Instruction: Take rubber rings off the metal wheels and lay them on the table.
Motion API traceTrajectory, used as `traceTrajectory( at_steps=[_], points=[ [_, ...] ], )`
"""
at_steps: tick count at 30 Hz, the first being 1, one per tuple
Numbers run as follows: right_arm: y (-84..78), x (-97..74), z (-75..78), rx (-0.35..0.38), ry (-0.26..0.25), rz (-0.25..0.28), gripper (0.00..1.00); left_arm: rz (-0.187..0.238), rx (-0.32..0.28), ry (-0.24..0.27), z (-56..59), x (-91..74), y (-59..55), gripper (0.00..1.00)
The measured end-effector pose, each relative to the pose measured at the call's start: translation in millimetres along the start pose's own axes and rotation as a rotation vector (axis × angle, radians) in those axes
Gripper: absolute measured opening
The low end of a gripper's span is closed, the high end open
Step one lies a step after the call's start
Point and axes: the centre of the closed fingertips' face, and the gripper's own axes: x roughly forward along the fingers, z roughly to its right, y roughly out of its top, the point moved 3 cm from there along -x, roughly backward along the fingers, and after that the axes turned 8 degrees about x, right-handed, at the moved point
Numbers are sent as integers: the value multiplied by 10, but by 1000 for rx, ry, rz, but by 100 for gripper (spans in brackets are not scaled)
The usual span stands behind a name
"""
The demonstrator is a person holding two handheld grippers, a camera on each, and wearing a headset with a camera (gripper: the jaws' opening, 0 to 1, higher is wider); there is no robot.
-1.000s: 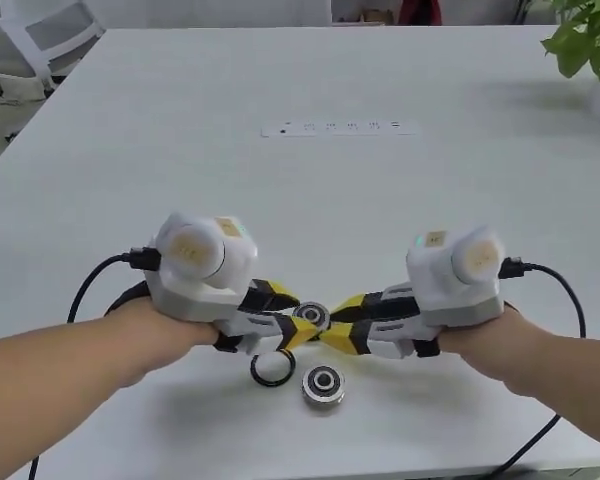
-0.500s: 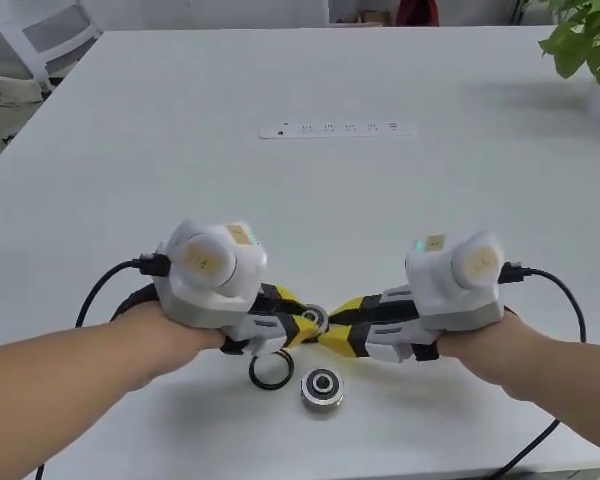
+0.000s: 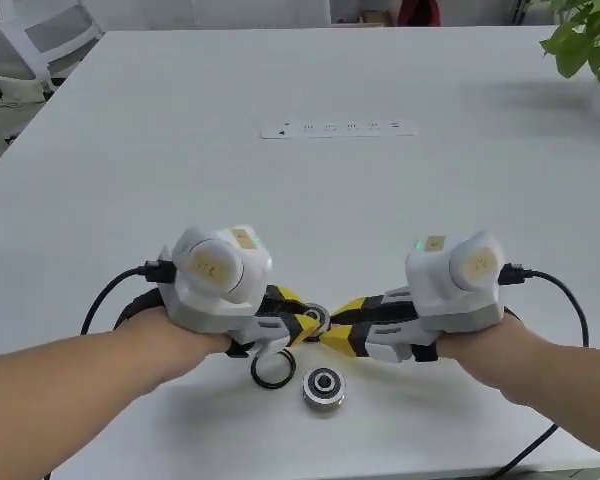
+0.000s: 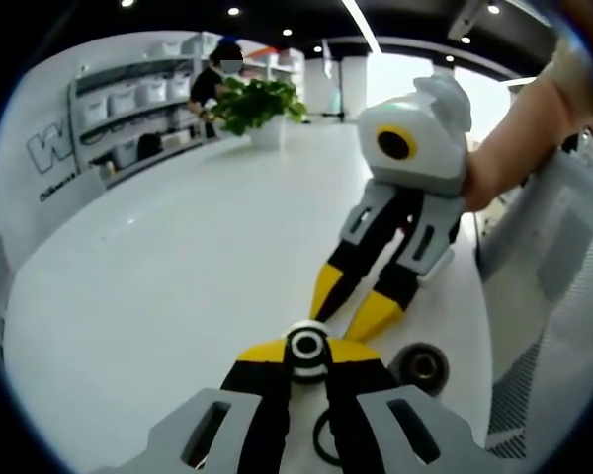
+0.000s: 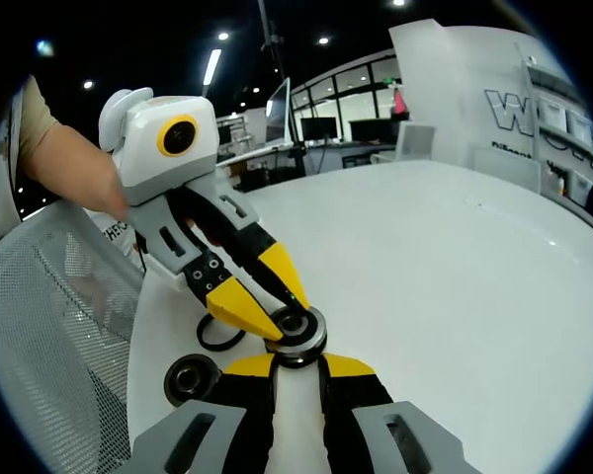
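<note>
Head view: the left tongs and right tongs are meeting at a metal wheel over the near surface. A loose rubber ring and second wheel are lying just nearer.
Left gripper view: the left tongs are clamping the metal wheel.
Right gripper view: the right tongs are sitting nearly closed against the metal wheel (actual grip cannot be told).

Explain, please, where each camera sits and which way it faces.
Head view: on the head, facing forward and down at the table; both forearms show.
Left gripper view: on the left gripper, facing the right gripper; own jaws show.
Right gripper view: on the right gripper, facing the left gripper; own jaws show.
Shared: both gripper views see the held metal wheel.
</note>
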Motion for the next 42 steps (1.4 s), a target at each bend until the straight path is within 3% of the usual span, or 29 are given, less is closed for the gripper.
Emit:
traceTrajectory(
  at_steps=[13,16,19,23,31,33,42],
  points=[
    [-23,-26,23,101,1,16,7,3,-11,18,-3,6,-2,14],
    [-29,-32,31,91,-17,5,0,7,-20,34,-10,7,-5,13],
    [-23,-28,38,98,-17,6,0,2,-11,37,-10,6,-5,13],
    [-18,-30,97,243,-21,53,0,-21,34,52,6,17,5,13],
    [8,-72,151,336,-27,96,0,-23,21,65,7,14,6,13],
    [76,-100,175,378,-26,140,0,-24,19,64,24,18,10,13],
    [122,-123,105,383,1,153,0,-32,37,67,47,22,17,12]
  ],
)
